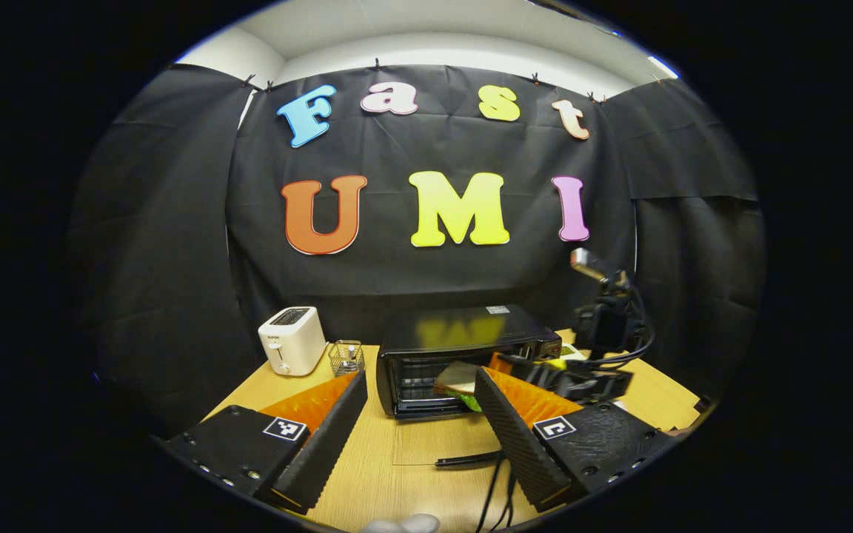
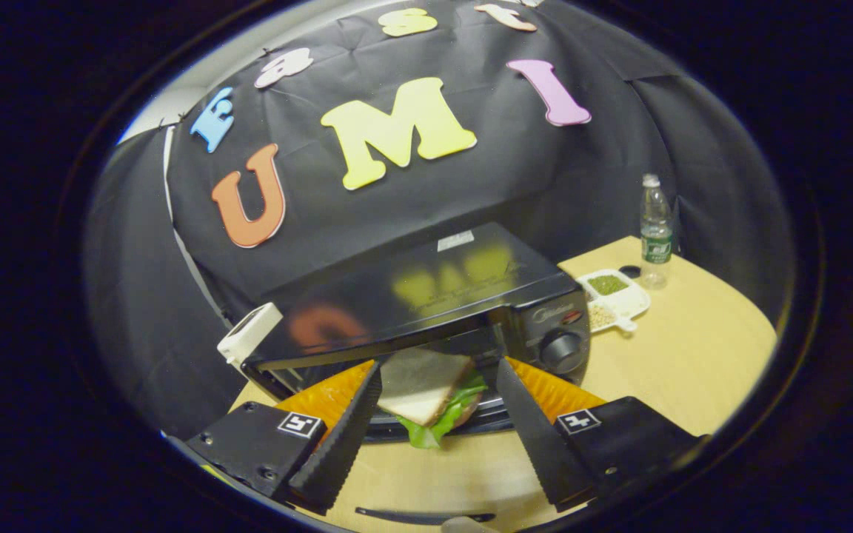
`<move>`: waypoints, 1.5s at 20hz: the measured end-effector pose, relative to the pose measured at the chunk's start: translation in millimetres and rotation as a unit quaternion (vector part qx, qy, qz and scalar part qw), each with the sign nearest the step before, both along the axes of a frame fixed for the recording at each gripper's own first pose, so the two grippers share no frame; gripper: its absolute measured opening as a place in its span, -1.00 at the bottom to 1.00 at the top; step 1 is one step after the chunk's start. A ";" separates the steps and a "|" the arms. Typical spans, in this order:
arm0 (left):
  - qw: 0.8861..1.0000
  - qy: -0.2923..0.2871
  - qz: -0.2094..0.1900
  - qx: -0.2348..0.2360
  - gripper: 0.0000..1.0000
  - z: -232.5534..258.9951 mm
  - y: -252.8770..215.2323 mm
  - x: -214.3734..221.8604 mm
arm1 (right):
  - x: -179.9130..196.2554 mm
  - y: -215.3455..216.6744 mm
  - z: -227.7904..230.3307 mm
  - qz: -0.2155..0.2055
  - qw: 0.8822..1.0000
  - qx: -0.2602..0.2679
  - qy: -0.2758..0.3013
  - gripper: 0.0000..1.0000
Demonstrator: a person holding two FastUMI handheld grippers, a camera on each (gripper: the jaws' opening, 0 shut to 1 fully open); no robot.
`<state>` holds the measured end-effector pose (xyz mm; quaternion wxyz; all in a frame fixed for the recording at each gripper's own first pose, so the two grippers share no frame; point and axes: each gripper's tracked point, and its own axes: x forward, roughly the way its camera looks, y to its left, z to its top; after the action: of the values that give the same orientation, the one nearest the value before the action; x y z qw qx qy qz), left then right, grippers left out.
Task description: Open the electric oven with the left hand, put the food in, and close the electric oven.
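Observation:
The black electric oven (image 1: pixel 463 344) stands mid-table with its glass door (image 1: pixel 441 444) folded down flat; the door handle (image 1: pixel 467 459) points toward me. My left gripper (image 1: pixel 419 376) hovers open in front of the door, with nothing between its fingers. My right gripper (image 2: pixel 437 366) is shut on a sandwich (image 2: pixel 423 389) of white bread and green lettuce, held at the oven's mouth (image 2: pixel 426 348). The left gripper view has the sandwich (image 1: pixel 456 377) at the opening and the right gripper (image 1: pixel 537 370) coming in from the right.
A white toaster (image 1: pixel 292 340) and a small glass holder (image 1: pixel 346 357) stand left of the oven. Right of the oven (image 2: pixel 434 296) lie a white divided tray (image 2: pixel 611 296) and a water bottle (image 2: pixel 654 229). Bare wooden table (image 2: pixel 693 355) spreads to the right.

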<state>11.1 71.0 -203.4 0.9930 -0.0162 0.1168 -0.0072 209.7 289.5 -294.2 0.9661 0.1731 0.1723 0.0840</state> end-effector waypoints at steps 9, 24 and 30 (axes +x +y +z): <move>0.996 0.088 0.003 0.015 0.92 -89.6 -13.0 -2.9 | -83.3 -151.1 105.6 -0.041 0.991 -0.089 -0.095 0.79; 0.971 0.237 -0.021 -0.033 0.90 -239.0 -104.9 -1.8 | -156.0 -302.8 156.7 -0.124 0.977 -0.119 -0.126 0.77; 0.967 0.255 -0.011 -0.025 0.90 -258.6 -106.1 5.8 | -152.1 -317.5 137.3 -0.121 0.982 -0.110 -0.096 0.77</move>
<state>16.8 -35.1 -462.0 0.9296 -0.0407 0.3660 -0.0167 57.7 -28.0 -157.0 0.9943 0.0761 0.0644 -0.0366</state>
